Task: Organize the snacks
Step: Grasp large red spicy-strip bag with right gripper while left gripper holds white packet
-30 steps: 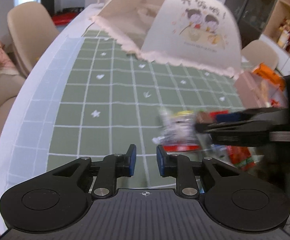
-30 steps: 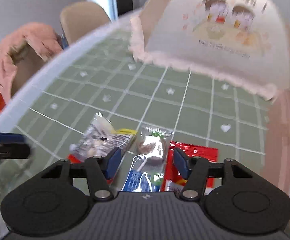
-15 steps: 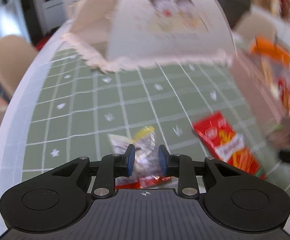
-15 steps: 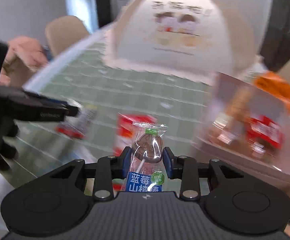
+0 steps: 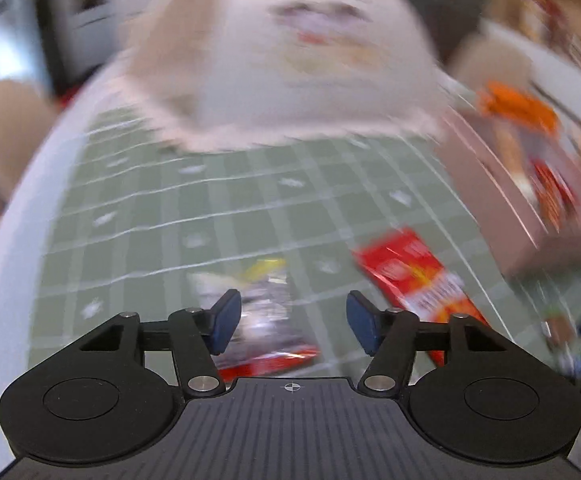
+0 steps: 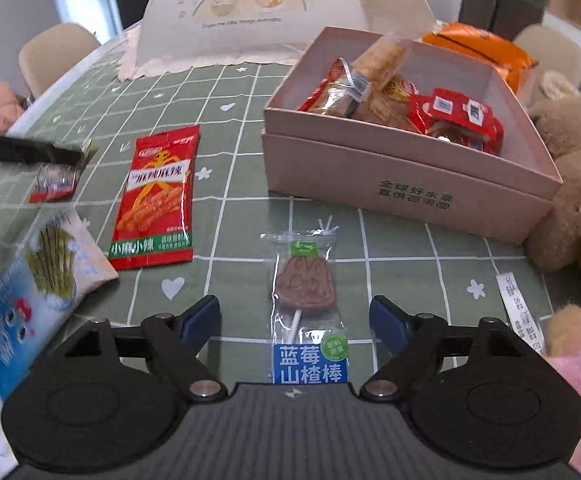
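In the right wrist view my right gripper (image 6: pixel 295 320) is open over a wrapped lollipop (image 6: pixel 305 284) that lies flat on the green checked cloth (image 6: pixel 226 208). A pink box (image 6: pixel 406 176) holding several snacks stands just beyond. A red spicy-strip packet (image 6: pixel 156 200) lies to the left. In the blurred left wrist view my left gripper (image 5: pixel 292 322) is open above a clear-and-red snack packet (image 5: pixel 266 328); it also shows in the right wrist view (image 6: pixel 56 180), under the left gripper's fingers (image 6: pixel 22 150). The red packet (image 5: pixel 418 292) lies to its right.
A domed food cover (image 6: pixel 250 16) stands at the back of the table. A blue-and-white snack bag (image 6: pixel 30 292) lies at front left. Plush toys (image 6: pixel 578 184) crowd the right edge. An orange bag (image 6: pixel 478 48) sits behind the box. Chairs stand beyond the table's left side.
My right gripper opened and let go of the lollipop, which now lies on the cloth before the box. My left gripper opened wide over the clear-and-red packet.
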`<state>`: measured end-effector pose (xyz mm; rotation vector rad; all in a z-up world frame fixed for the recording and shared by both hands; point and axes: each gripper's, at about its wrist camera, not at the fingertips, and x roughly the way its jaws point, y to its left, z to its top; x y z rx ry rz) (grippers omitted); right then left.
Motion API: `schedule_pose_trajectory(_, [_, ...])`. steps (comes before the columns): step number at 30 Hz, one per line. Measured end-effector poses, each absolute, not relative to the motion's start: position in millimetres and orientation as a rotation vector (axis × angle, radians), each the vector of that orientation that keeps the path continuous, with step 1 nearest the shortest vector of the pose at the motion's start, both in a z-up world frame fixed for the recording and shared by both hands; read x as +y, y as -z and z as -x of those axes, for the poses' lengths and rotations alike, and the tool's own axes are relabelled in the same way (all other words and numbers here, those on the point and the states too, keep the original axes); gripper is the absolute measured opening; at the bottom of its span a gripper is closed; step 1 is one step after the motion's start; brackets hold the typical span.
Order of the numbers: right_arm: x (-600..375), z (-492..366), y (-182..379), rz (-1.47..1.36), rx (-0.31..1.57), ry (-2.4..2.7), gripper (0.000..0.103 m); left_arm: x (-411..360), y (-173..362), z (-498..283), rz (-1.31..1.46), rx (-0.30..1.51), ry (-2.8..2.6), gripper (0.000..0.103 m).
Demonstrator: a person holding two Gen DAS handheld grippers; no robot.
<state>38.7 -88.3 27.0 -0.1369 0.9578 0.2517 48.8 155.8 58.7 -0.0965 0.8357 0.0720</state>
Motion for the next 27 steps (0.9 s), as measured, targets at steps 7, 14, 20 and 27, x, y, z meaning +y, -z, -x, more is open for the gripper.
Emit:
schedule_pose_trajectory(7, [-87.7,-35.1,-20.8,0.123,0.939,-0.240,0.103,176.3,-38.8,-70.8,0.227,0.934,-0.113,0.062])
schedule_pose_trajectory(14, [-87.8,-33.5,-20.8,0.115,0.929,-0.230,0.103,161.4,-28.8,-85.8,0.105,0.948,-0.140,0.065])
schedule_pose_trajectory(20, [-96.8,-44.4,-27.0,0.126,0.984,-0.288,0.101,158.3,-51.1,-60.3,0.223,0.940,-0.016,0.059])
schedule_pose_trajectory(27, [-87.3,-52.6,-57.2,0.106,0.900,-0.383,0.098,121.5,-92.4,9.9,0.263,0.876,0.127,0.059])
